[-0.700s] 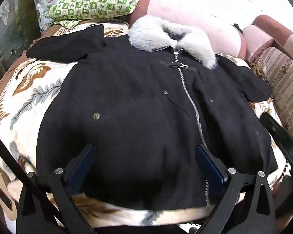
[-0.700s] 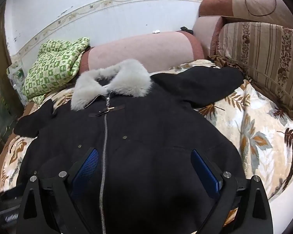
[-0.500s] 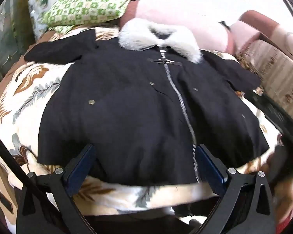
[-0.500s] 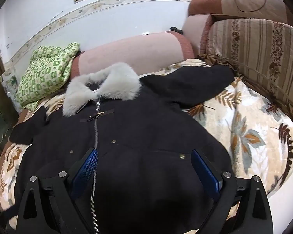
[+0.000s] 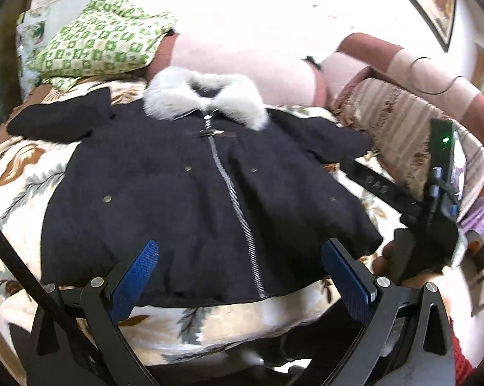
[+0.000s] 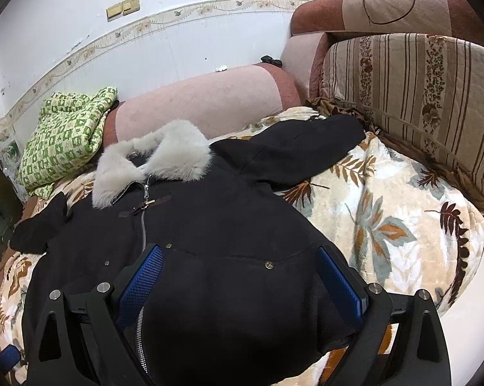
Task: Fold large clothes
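Note:
A black zip-up coat [image 5: 184,193] with a grey-white fur collar [image 5: 206,99] lies spread flat, front up, on a leaf-patterned blanket [image 5: 20,177]. Its sleeves reach out to both sides. My left gripper [image 5: 238,270] is open and empty, above the coat's lower hem. My right gripper [image 6: 238,276] is open and empty, above the coat's lower right part; the coat [image 6: 209,225] and collar [image 6: 152,164] show there too. The right gripper's body [image 5: 435,193] appears at the right of the left wrist view.
A green-and-white checked quilt [image 5: 103,38] is folded at the back left. A pink bolster [image 6: 203,99] lies behind the collar. A striped sofa back [image 6: 419,96] borders the right side. The blanket's edge [image 6: 460,273] drops off at the right.
Both grippers have pulled back and risen from the coat, so more hem and blanket show. The right gripper has shifted right; its body now shows in the left view.

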A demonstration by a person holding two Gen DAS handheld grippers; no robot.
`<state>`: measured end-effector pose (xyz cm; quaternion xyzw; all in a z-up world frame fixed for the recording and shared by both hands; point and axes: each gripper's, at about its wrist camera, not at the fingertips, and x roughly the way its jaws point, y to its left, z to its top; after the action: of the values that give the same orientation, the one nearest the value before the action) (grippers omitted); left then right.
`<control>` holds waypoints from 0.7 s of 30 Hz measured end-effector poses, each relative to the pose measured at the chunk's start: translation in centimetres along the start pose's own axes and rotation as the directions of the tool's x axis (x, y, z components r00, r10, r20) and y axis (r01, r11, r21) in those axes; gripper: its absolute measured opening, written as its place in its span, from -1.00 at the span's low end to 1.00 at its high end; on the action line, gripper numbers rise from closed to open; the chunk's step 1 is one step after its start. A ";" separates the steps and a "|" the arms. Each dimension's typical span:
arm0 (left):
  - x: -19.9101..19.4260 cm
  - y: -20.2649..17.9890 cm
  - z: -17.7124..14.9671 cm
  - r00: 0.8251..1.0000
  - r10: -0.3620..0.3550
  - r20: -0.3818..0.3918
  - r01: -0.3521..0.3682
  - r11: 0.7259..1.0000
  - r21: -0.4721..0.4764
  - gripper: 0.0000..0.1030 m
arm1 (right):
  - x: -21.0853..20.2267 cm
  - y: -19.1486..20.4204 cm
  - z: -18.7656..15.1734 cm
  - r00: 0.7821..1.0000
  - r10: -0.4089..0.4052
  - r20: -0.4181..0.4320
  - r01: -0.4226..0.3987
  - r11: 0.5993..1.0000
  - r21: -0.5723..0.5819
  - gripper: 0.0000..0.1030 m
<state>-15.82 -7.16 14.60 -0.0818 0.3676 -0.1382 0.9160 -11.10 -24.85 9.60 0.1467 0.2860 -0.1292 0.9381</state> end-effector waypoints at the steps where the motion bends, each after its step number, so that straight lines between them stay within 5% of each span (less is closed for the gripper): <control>1: -0.3 1.7 1.0 1.000 -0.019 0.001 0.019 1.000 0.017 0.96 | -0.1 -0.1 0.0 1.000 0.000 0.004 0.000 1.000 0.000 0.90; 10: -4.8 5.7 2.0 0.979 0.185 0.083 -0.190 0.980 0.055 0.96 | -1.2 0.0 0.1 0.999 -0.002 0.038 0.003 1.000 -0.022 0.90; 21: -6.8 8.6 5.9 0.909 0.326 0.260 -0.345 0.938 0.031 0.97 | -2.0 1.5 -0.2 0.996 0.032 0.082 -0.026 0.997 -0.075 0.90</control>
<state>-14.75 3.48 21.14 0.0010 0.2517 0.0189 0.9676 -12.26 -23.07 10.89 0.1108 0.2490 -0.1110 0.9557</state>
